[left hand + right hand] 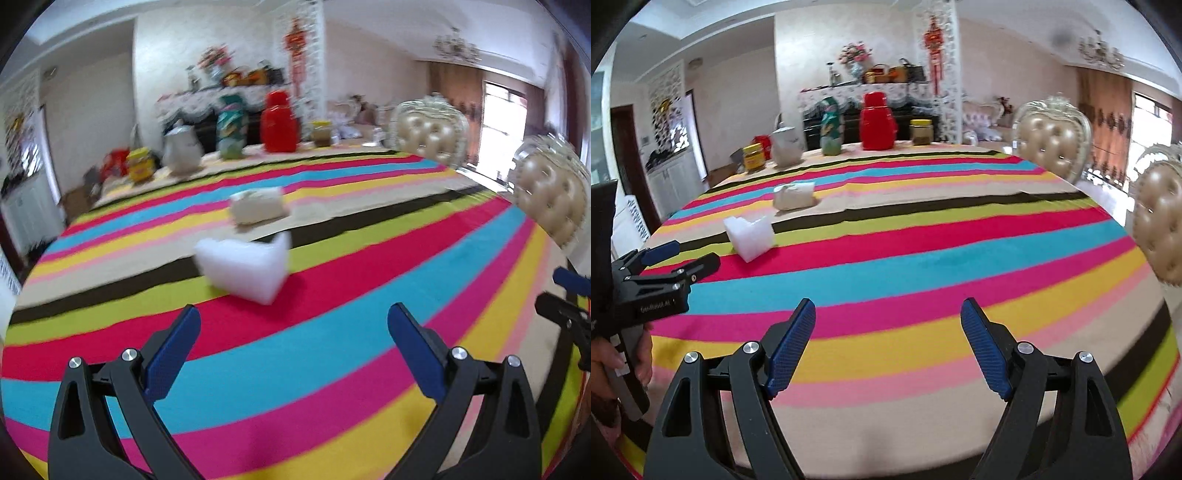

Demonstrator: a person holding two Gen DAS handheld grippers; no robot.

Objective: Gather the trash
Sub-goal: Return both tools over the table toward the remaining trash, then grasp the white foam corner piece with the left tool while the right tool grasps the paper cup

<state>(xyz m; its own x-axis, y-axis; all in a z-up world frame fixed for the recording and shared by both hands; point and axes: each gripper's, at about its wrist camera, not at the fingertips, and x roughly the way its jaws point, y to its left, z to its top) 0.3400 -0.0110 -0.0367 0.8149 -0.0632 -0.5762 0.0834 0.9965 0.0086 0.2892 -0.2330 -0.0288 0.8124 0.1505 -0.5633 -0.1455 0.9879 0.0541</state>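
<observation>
Left gripper (293,319): jaws wide, nothing between them, aimed over the striped tablecloth (332,350) toward the white foam piece (245,267).
Right gripper (888,314): spread wide too, empty, over the near stripes, well apart from any trash.
Trash: white foam piece (750,236) on the red and green stripes; white crumpled bag (258,205) just behind it, on the beige stripe.
Step in hand: likely the approach to the foam; best to straddle its narrow span, then close gently, since foam probably crushes or slips.
Surroundings: red jug (877,122), white kettle (785,146), yellow-lidded jars (753,157) at the far edge, well clear.
Obstacles: none between left fingers and foam; padded chairs (1052,138) beside the table only.
</observation>
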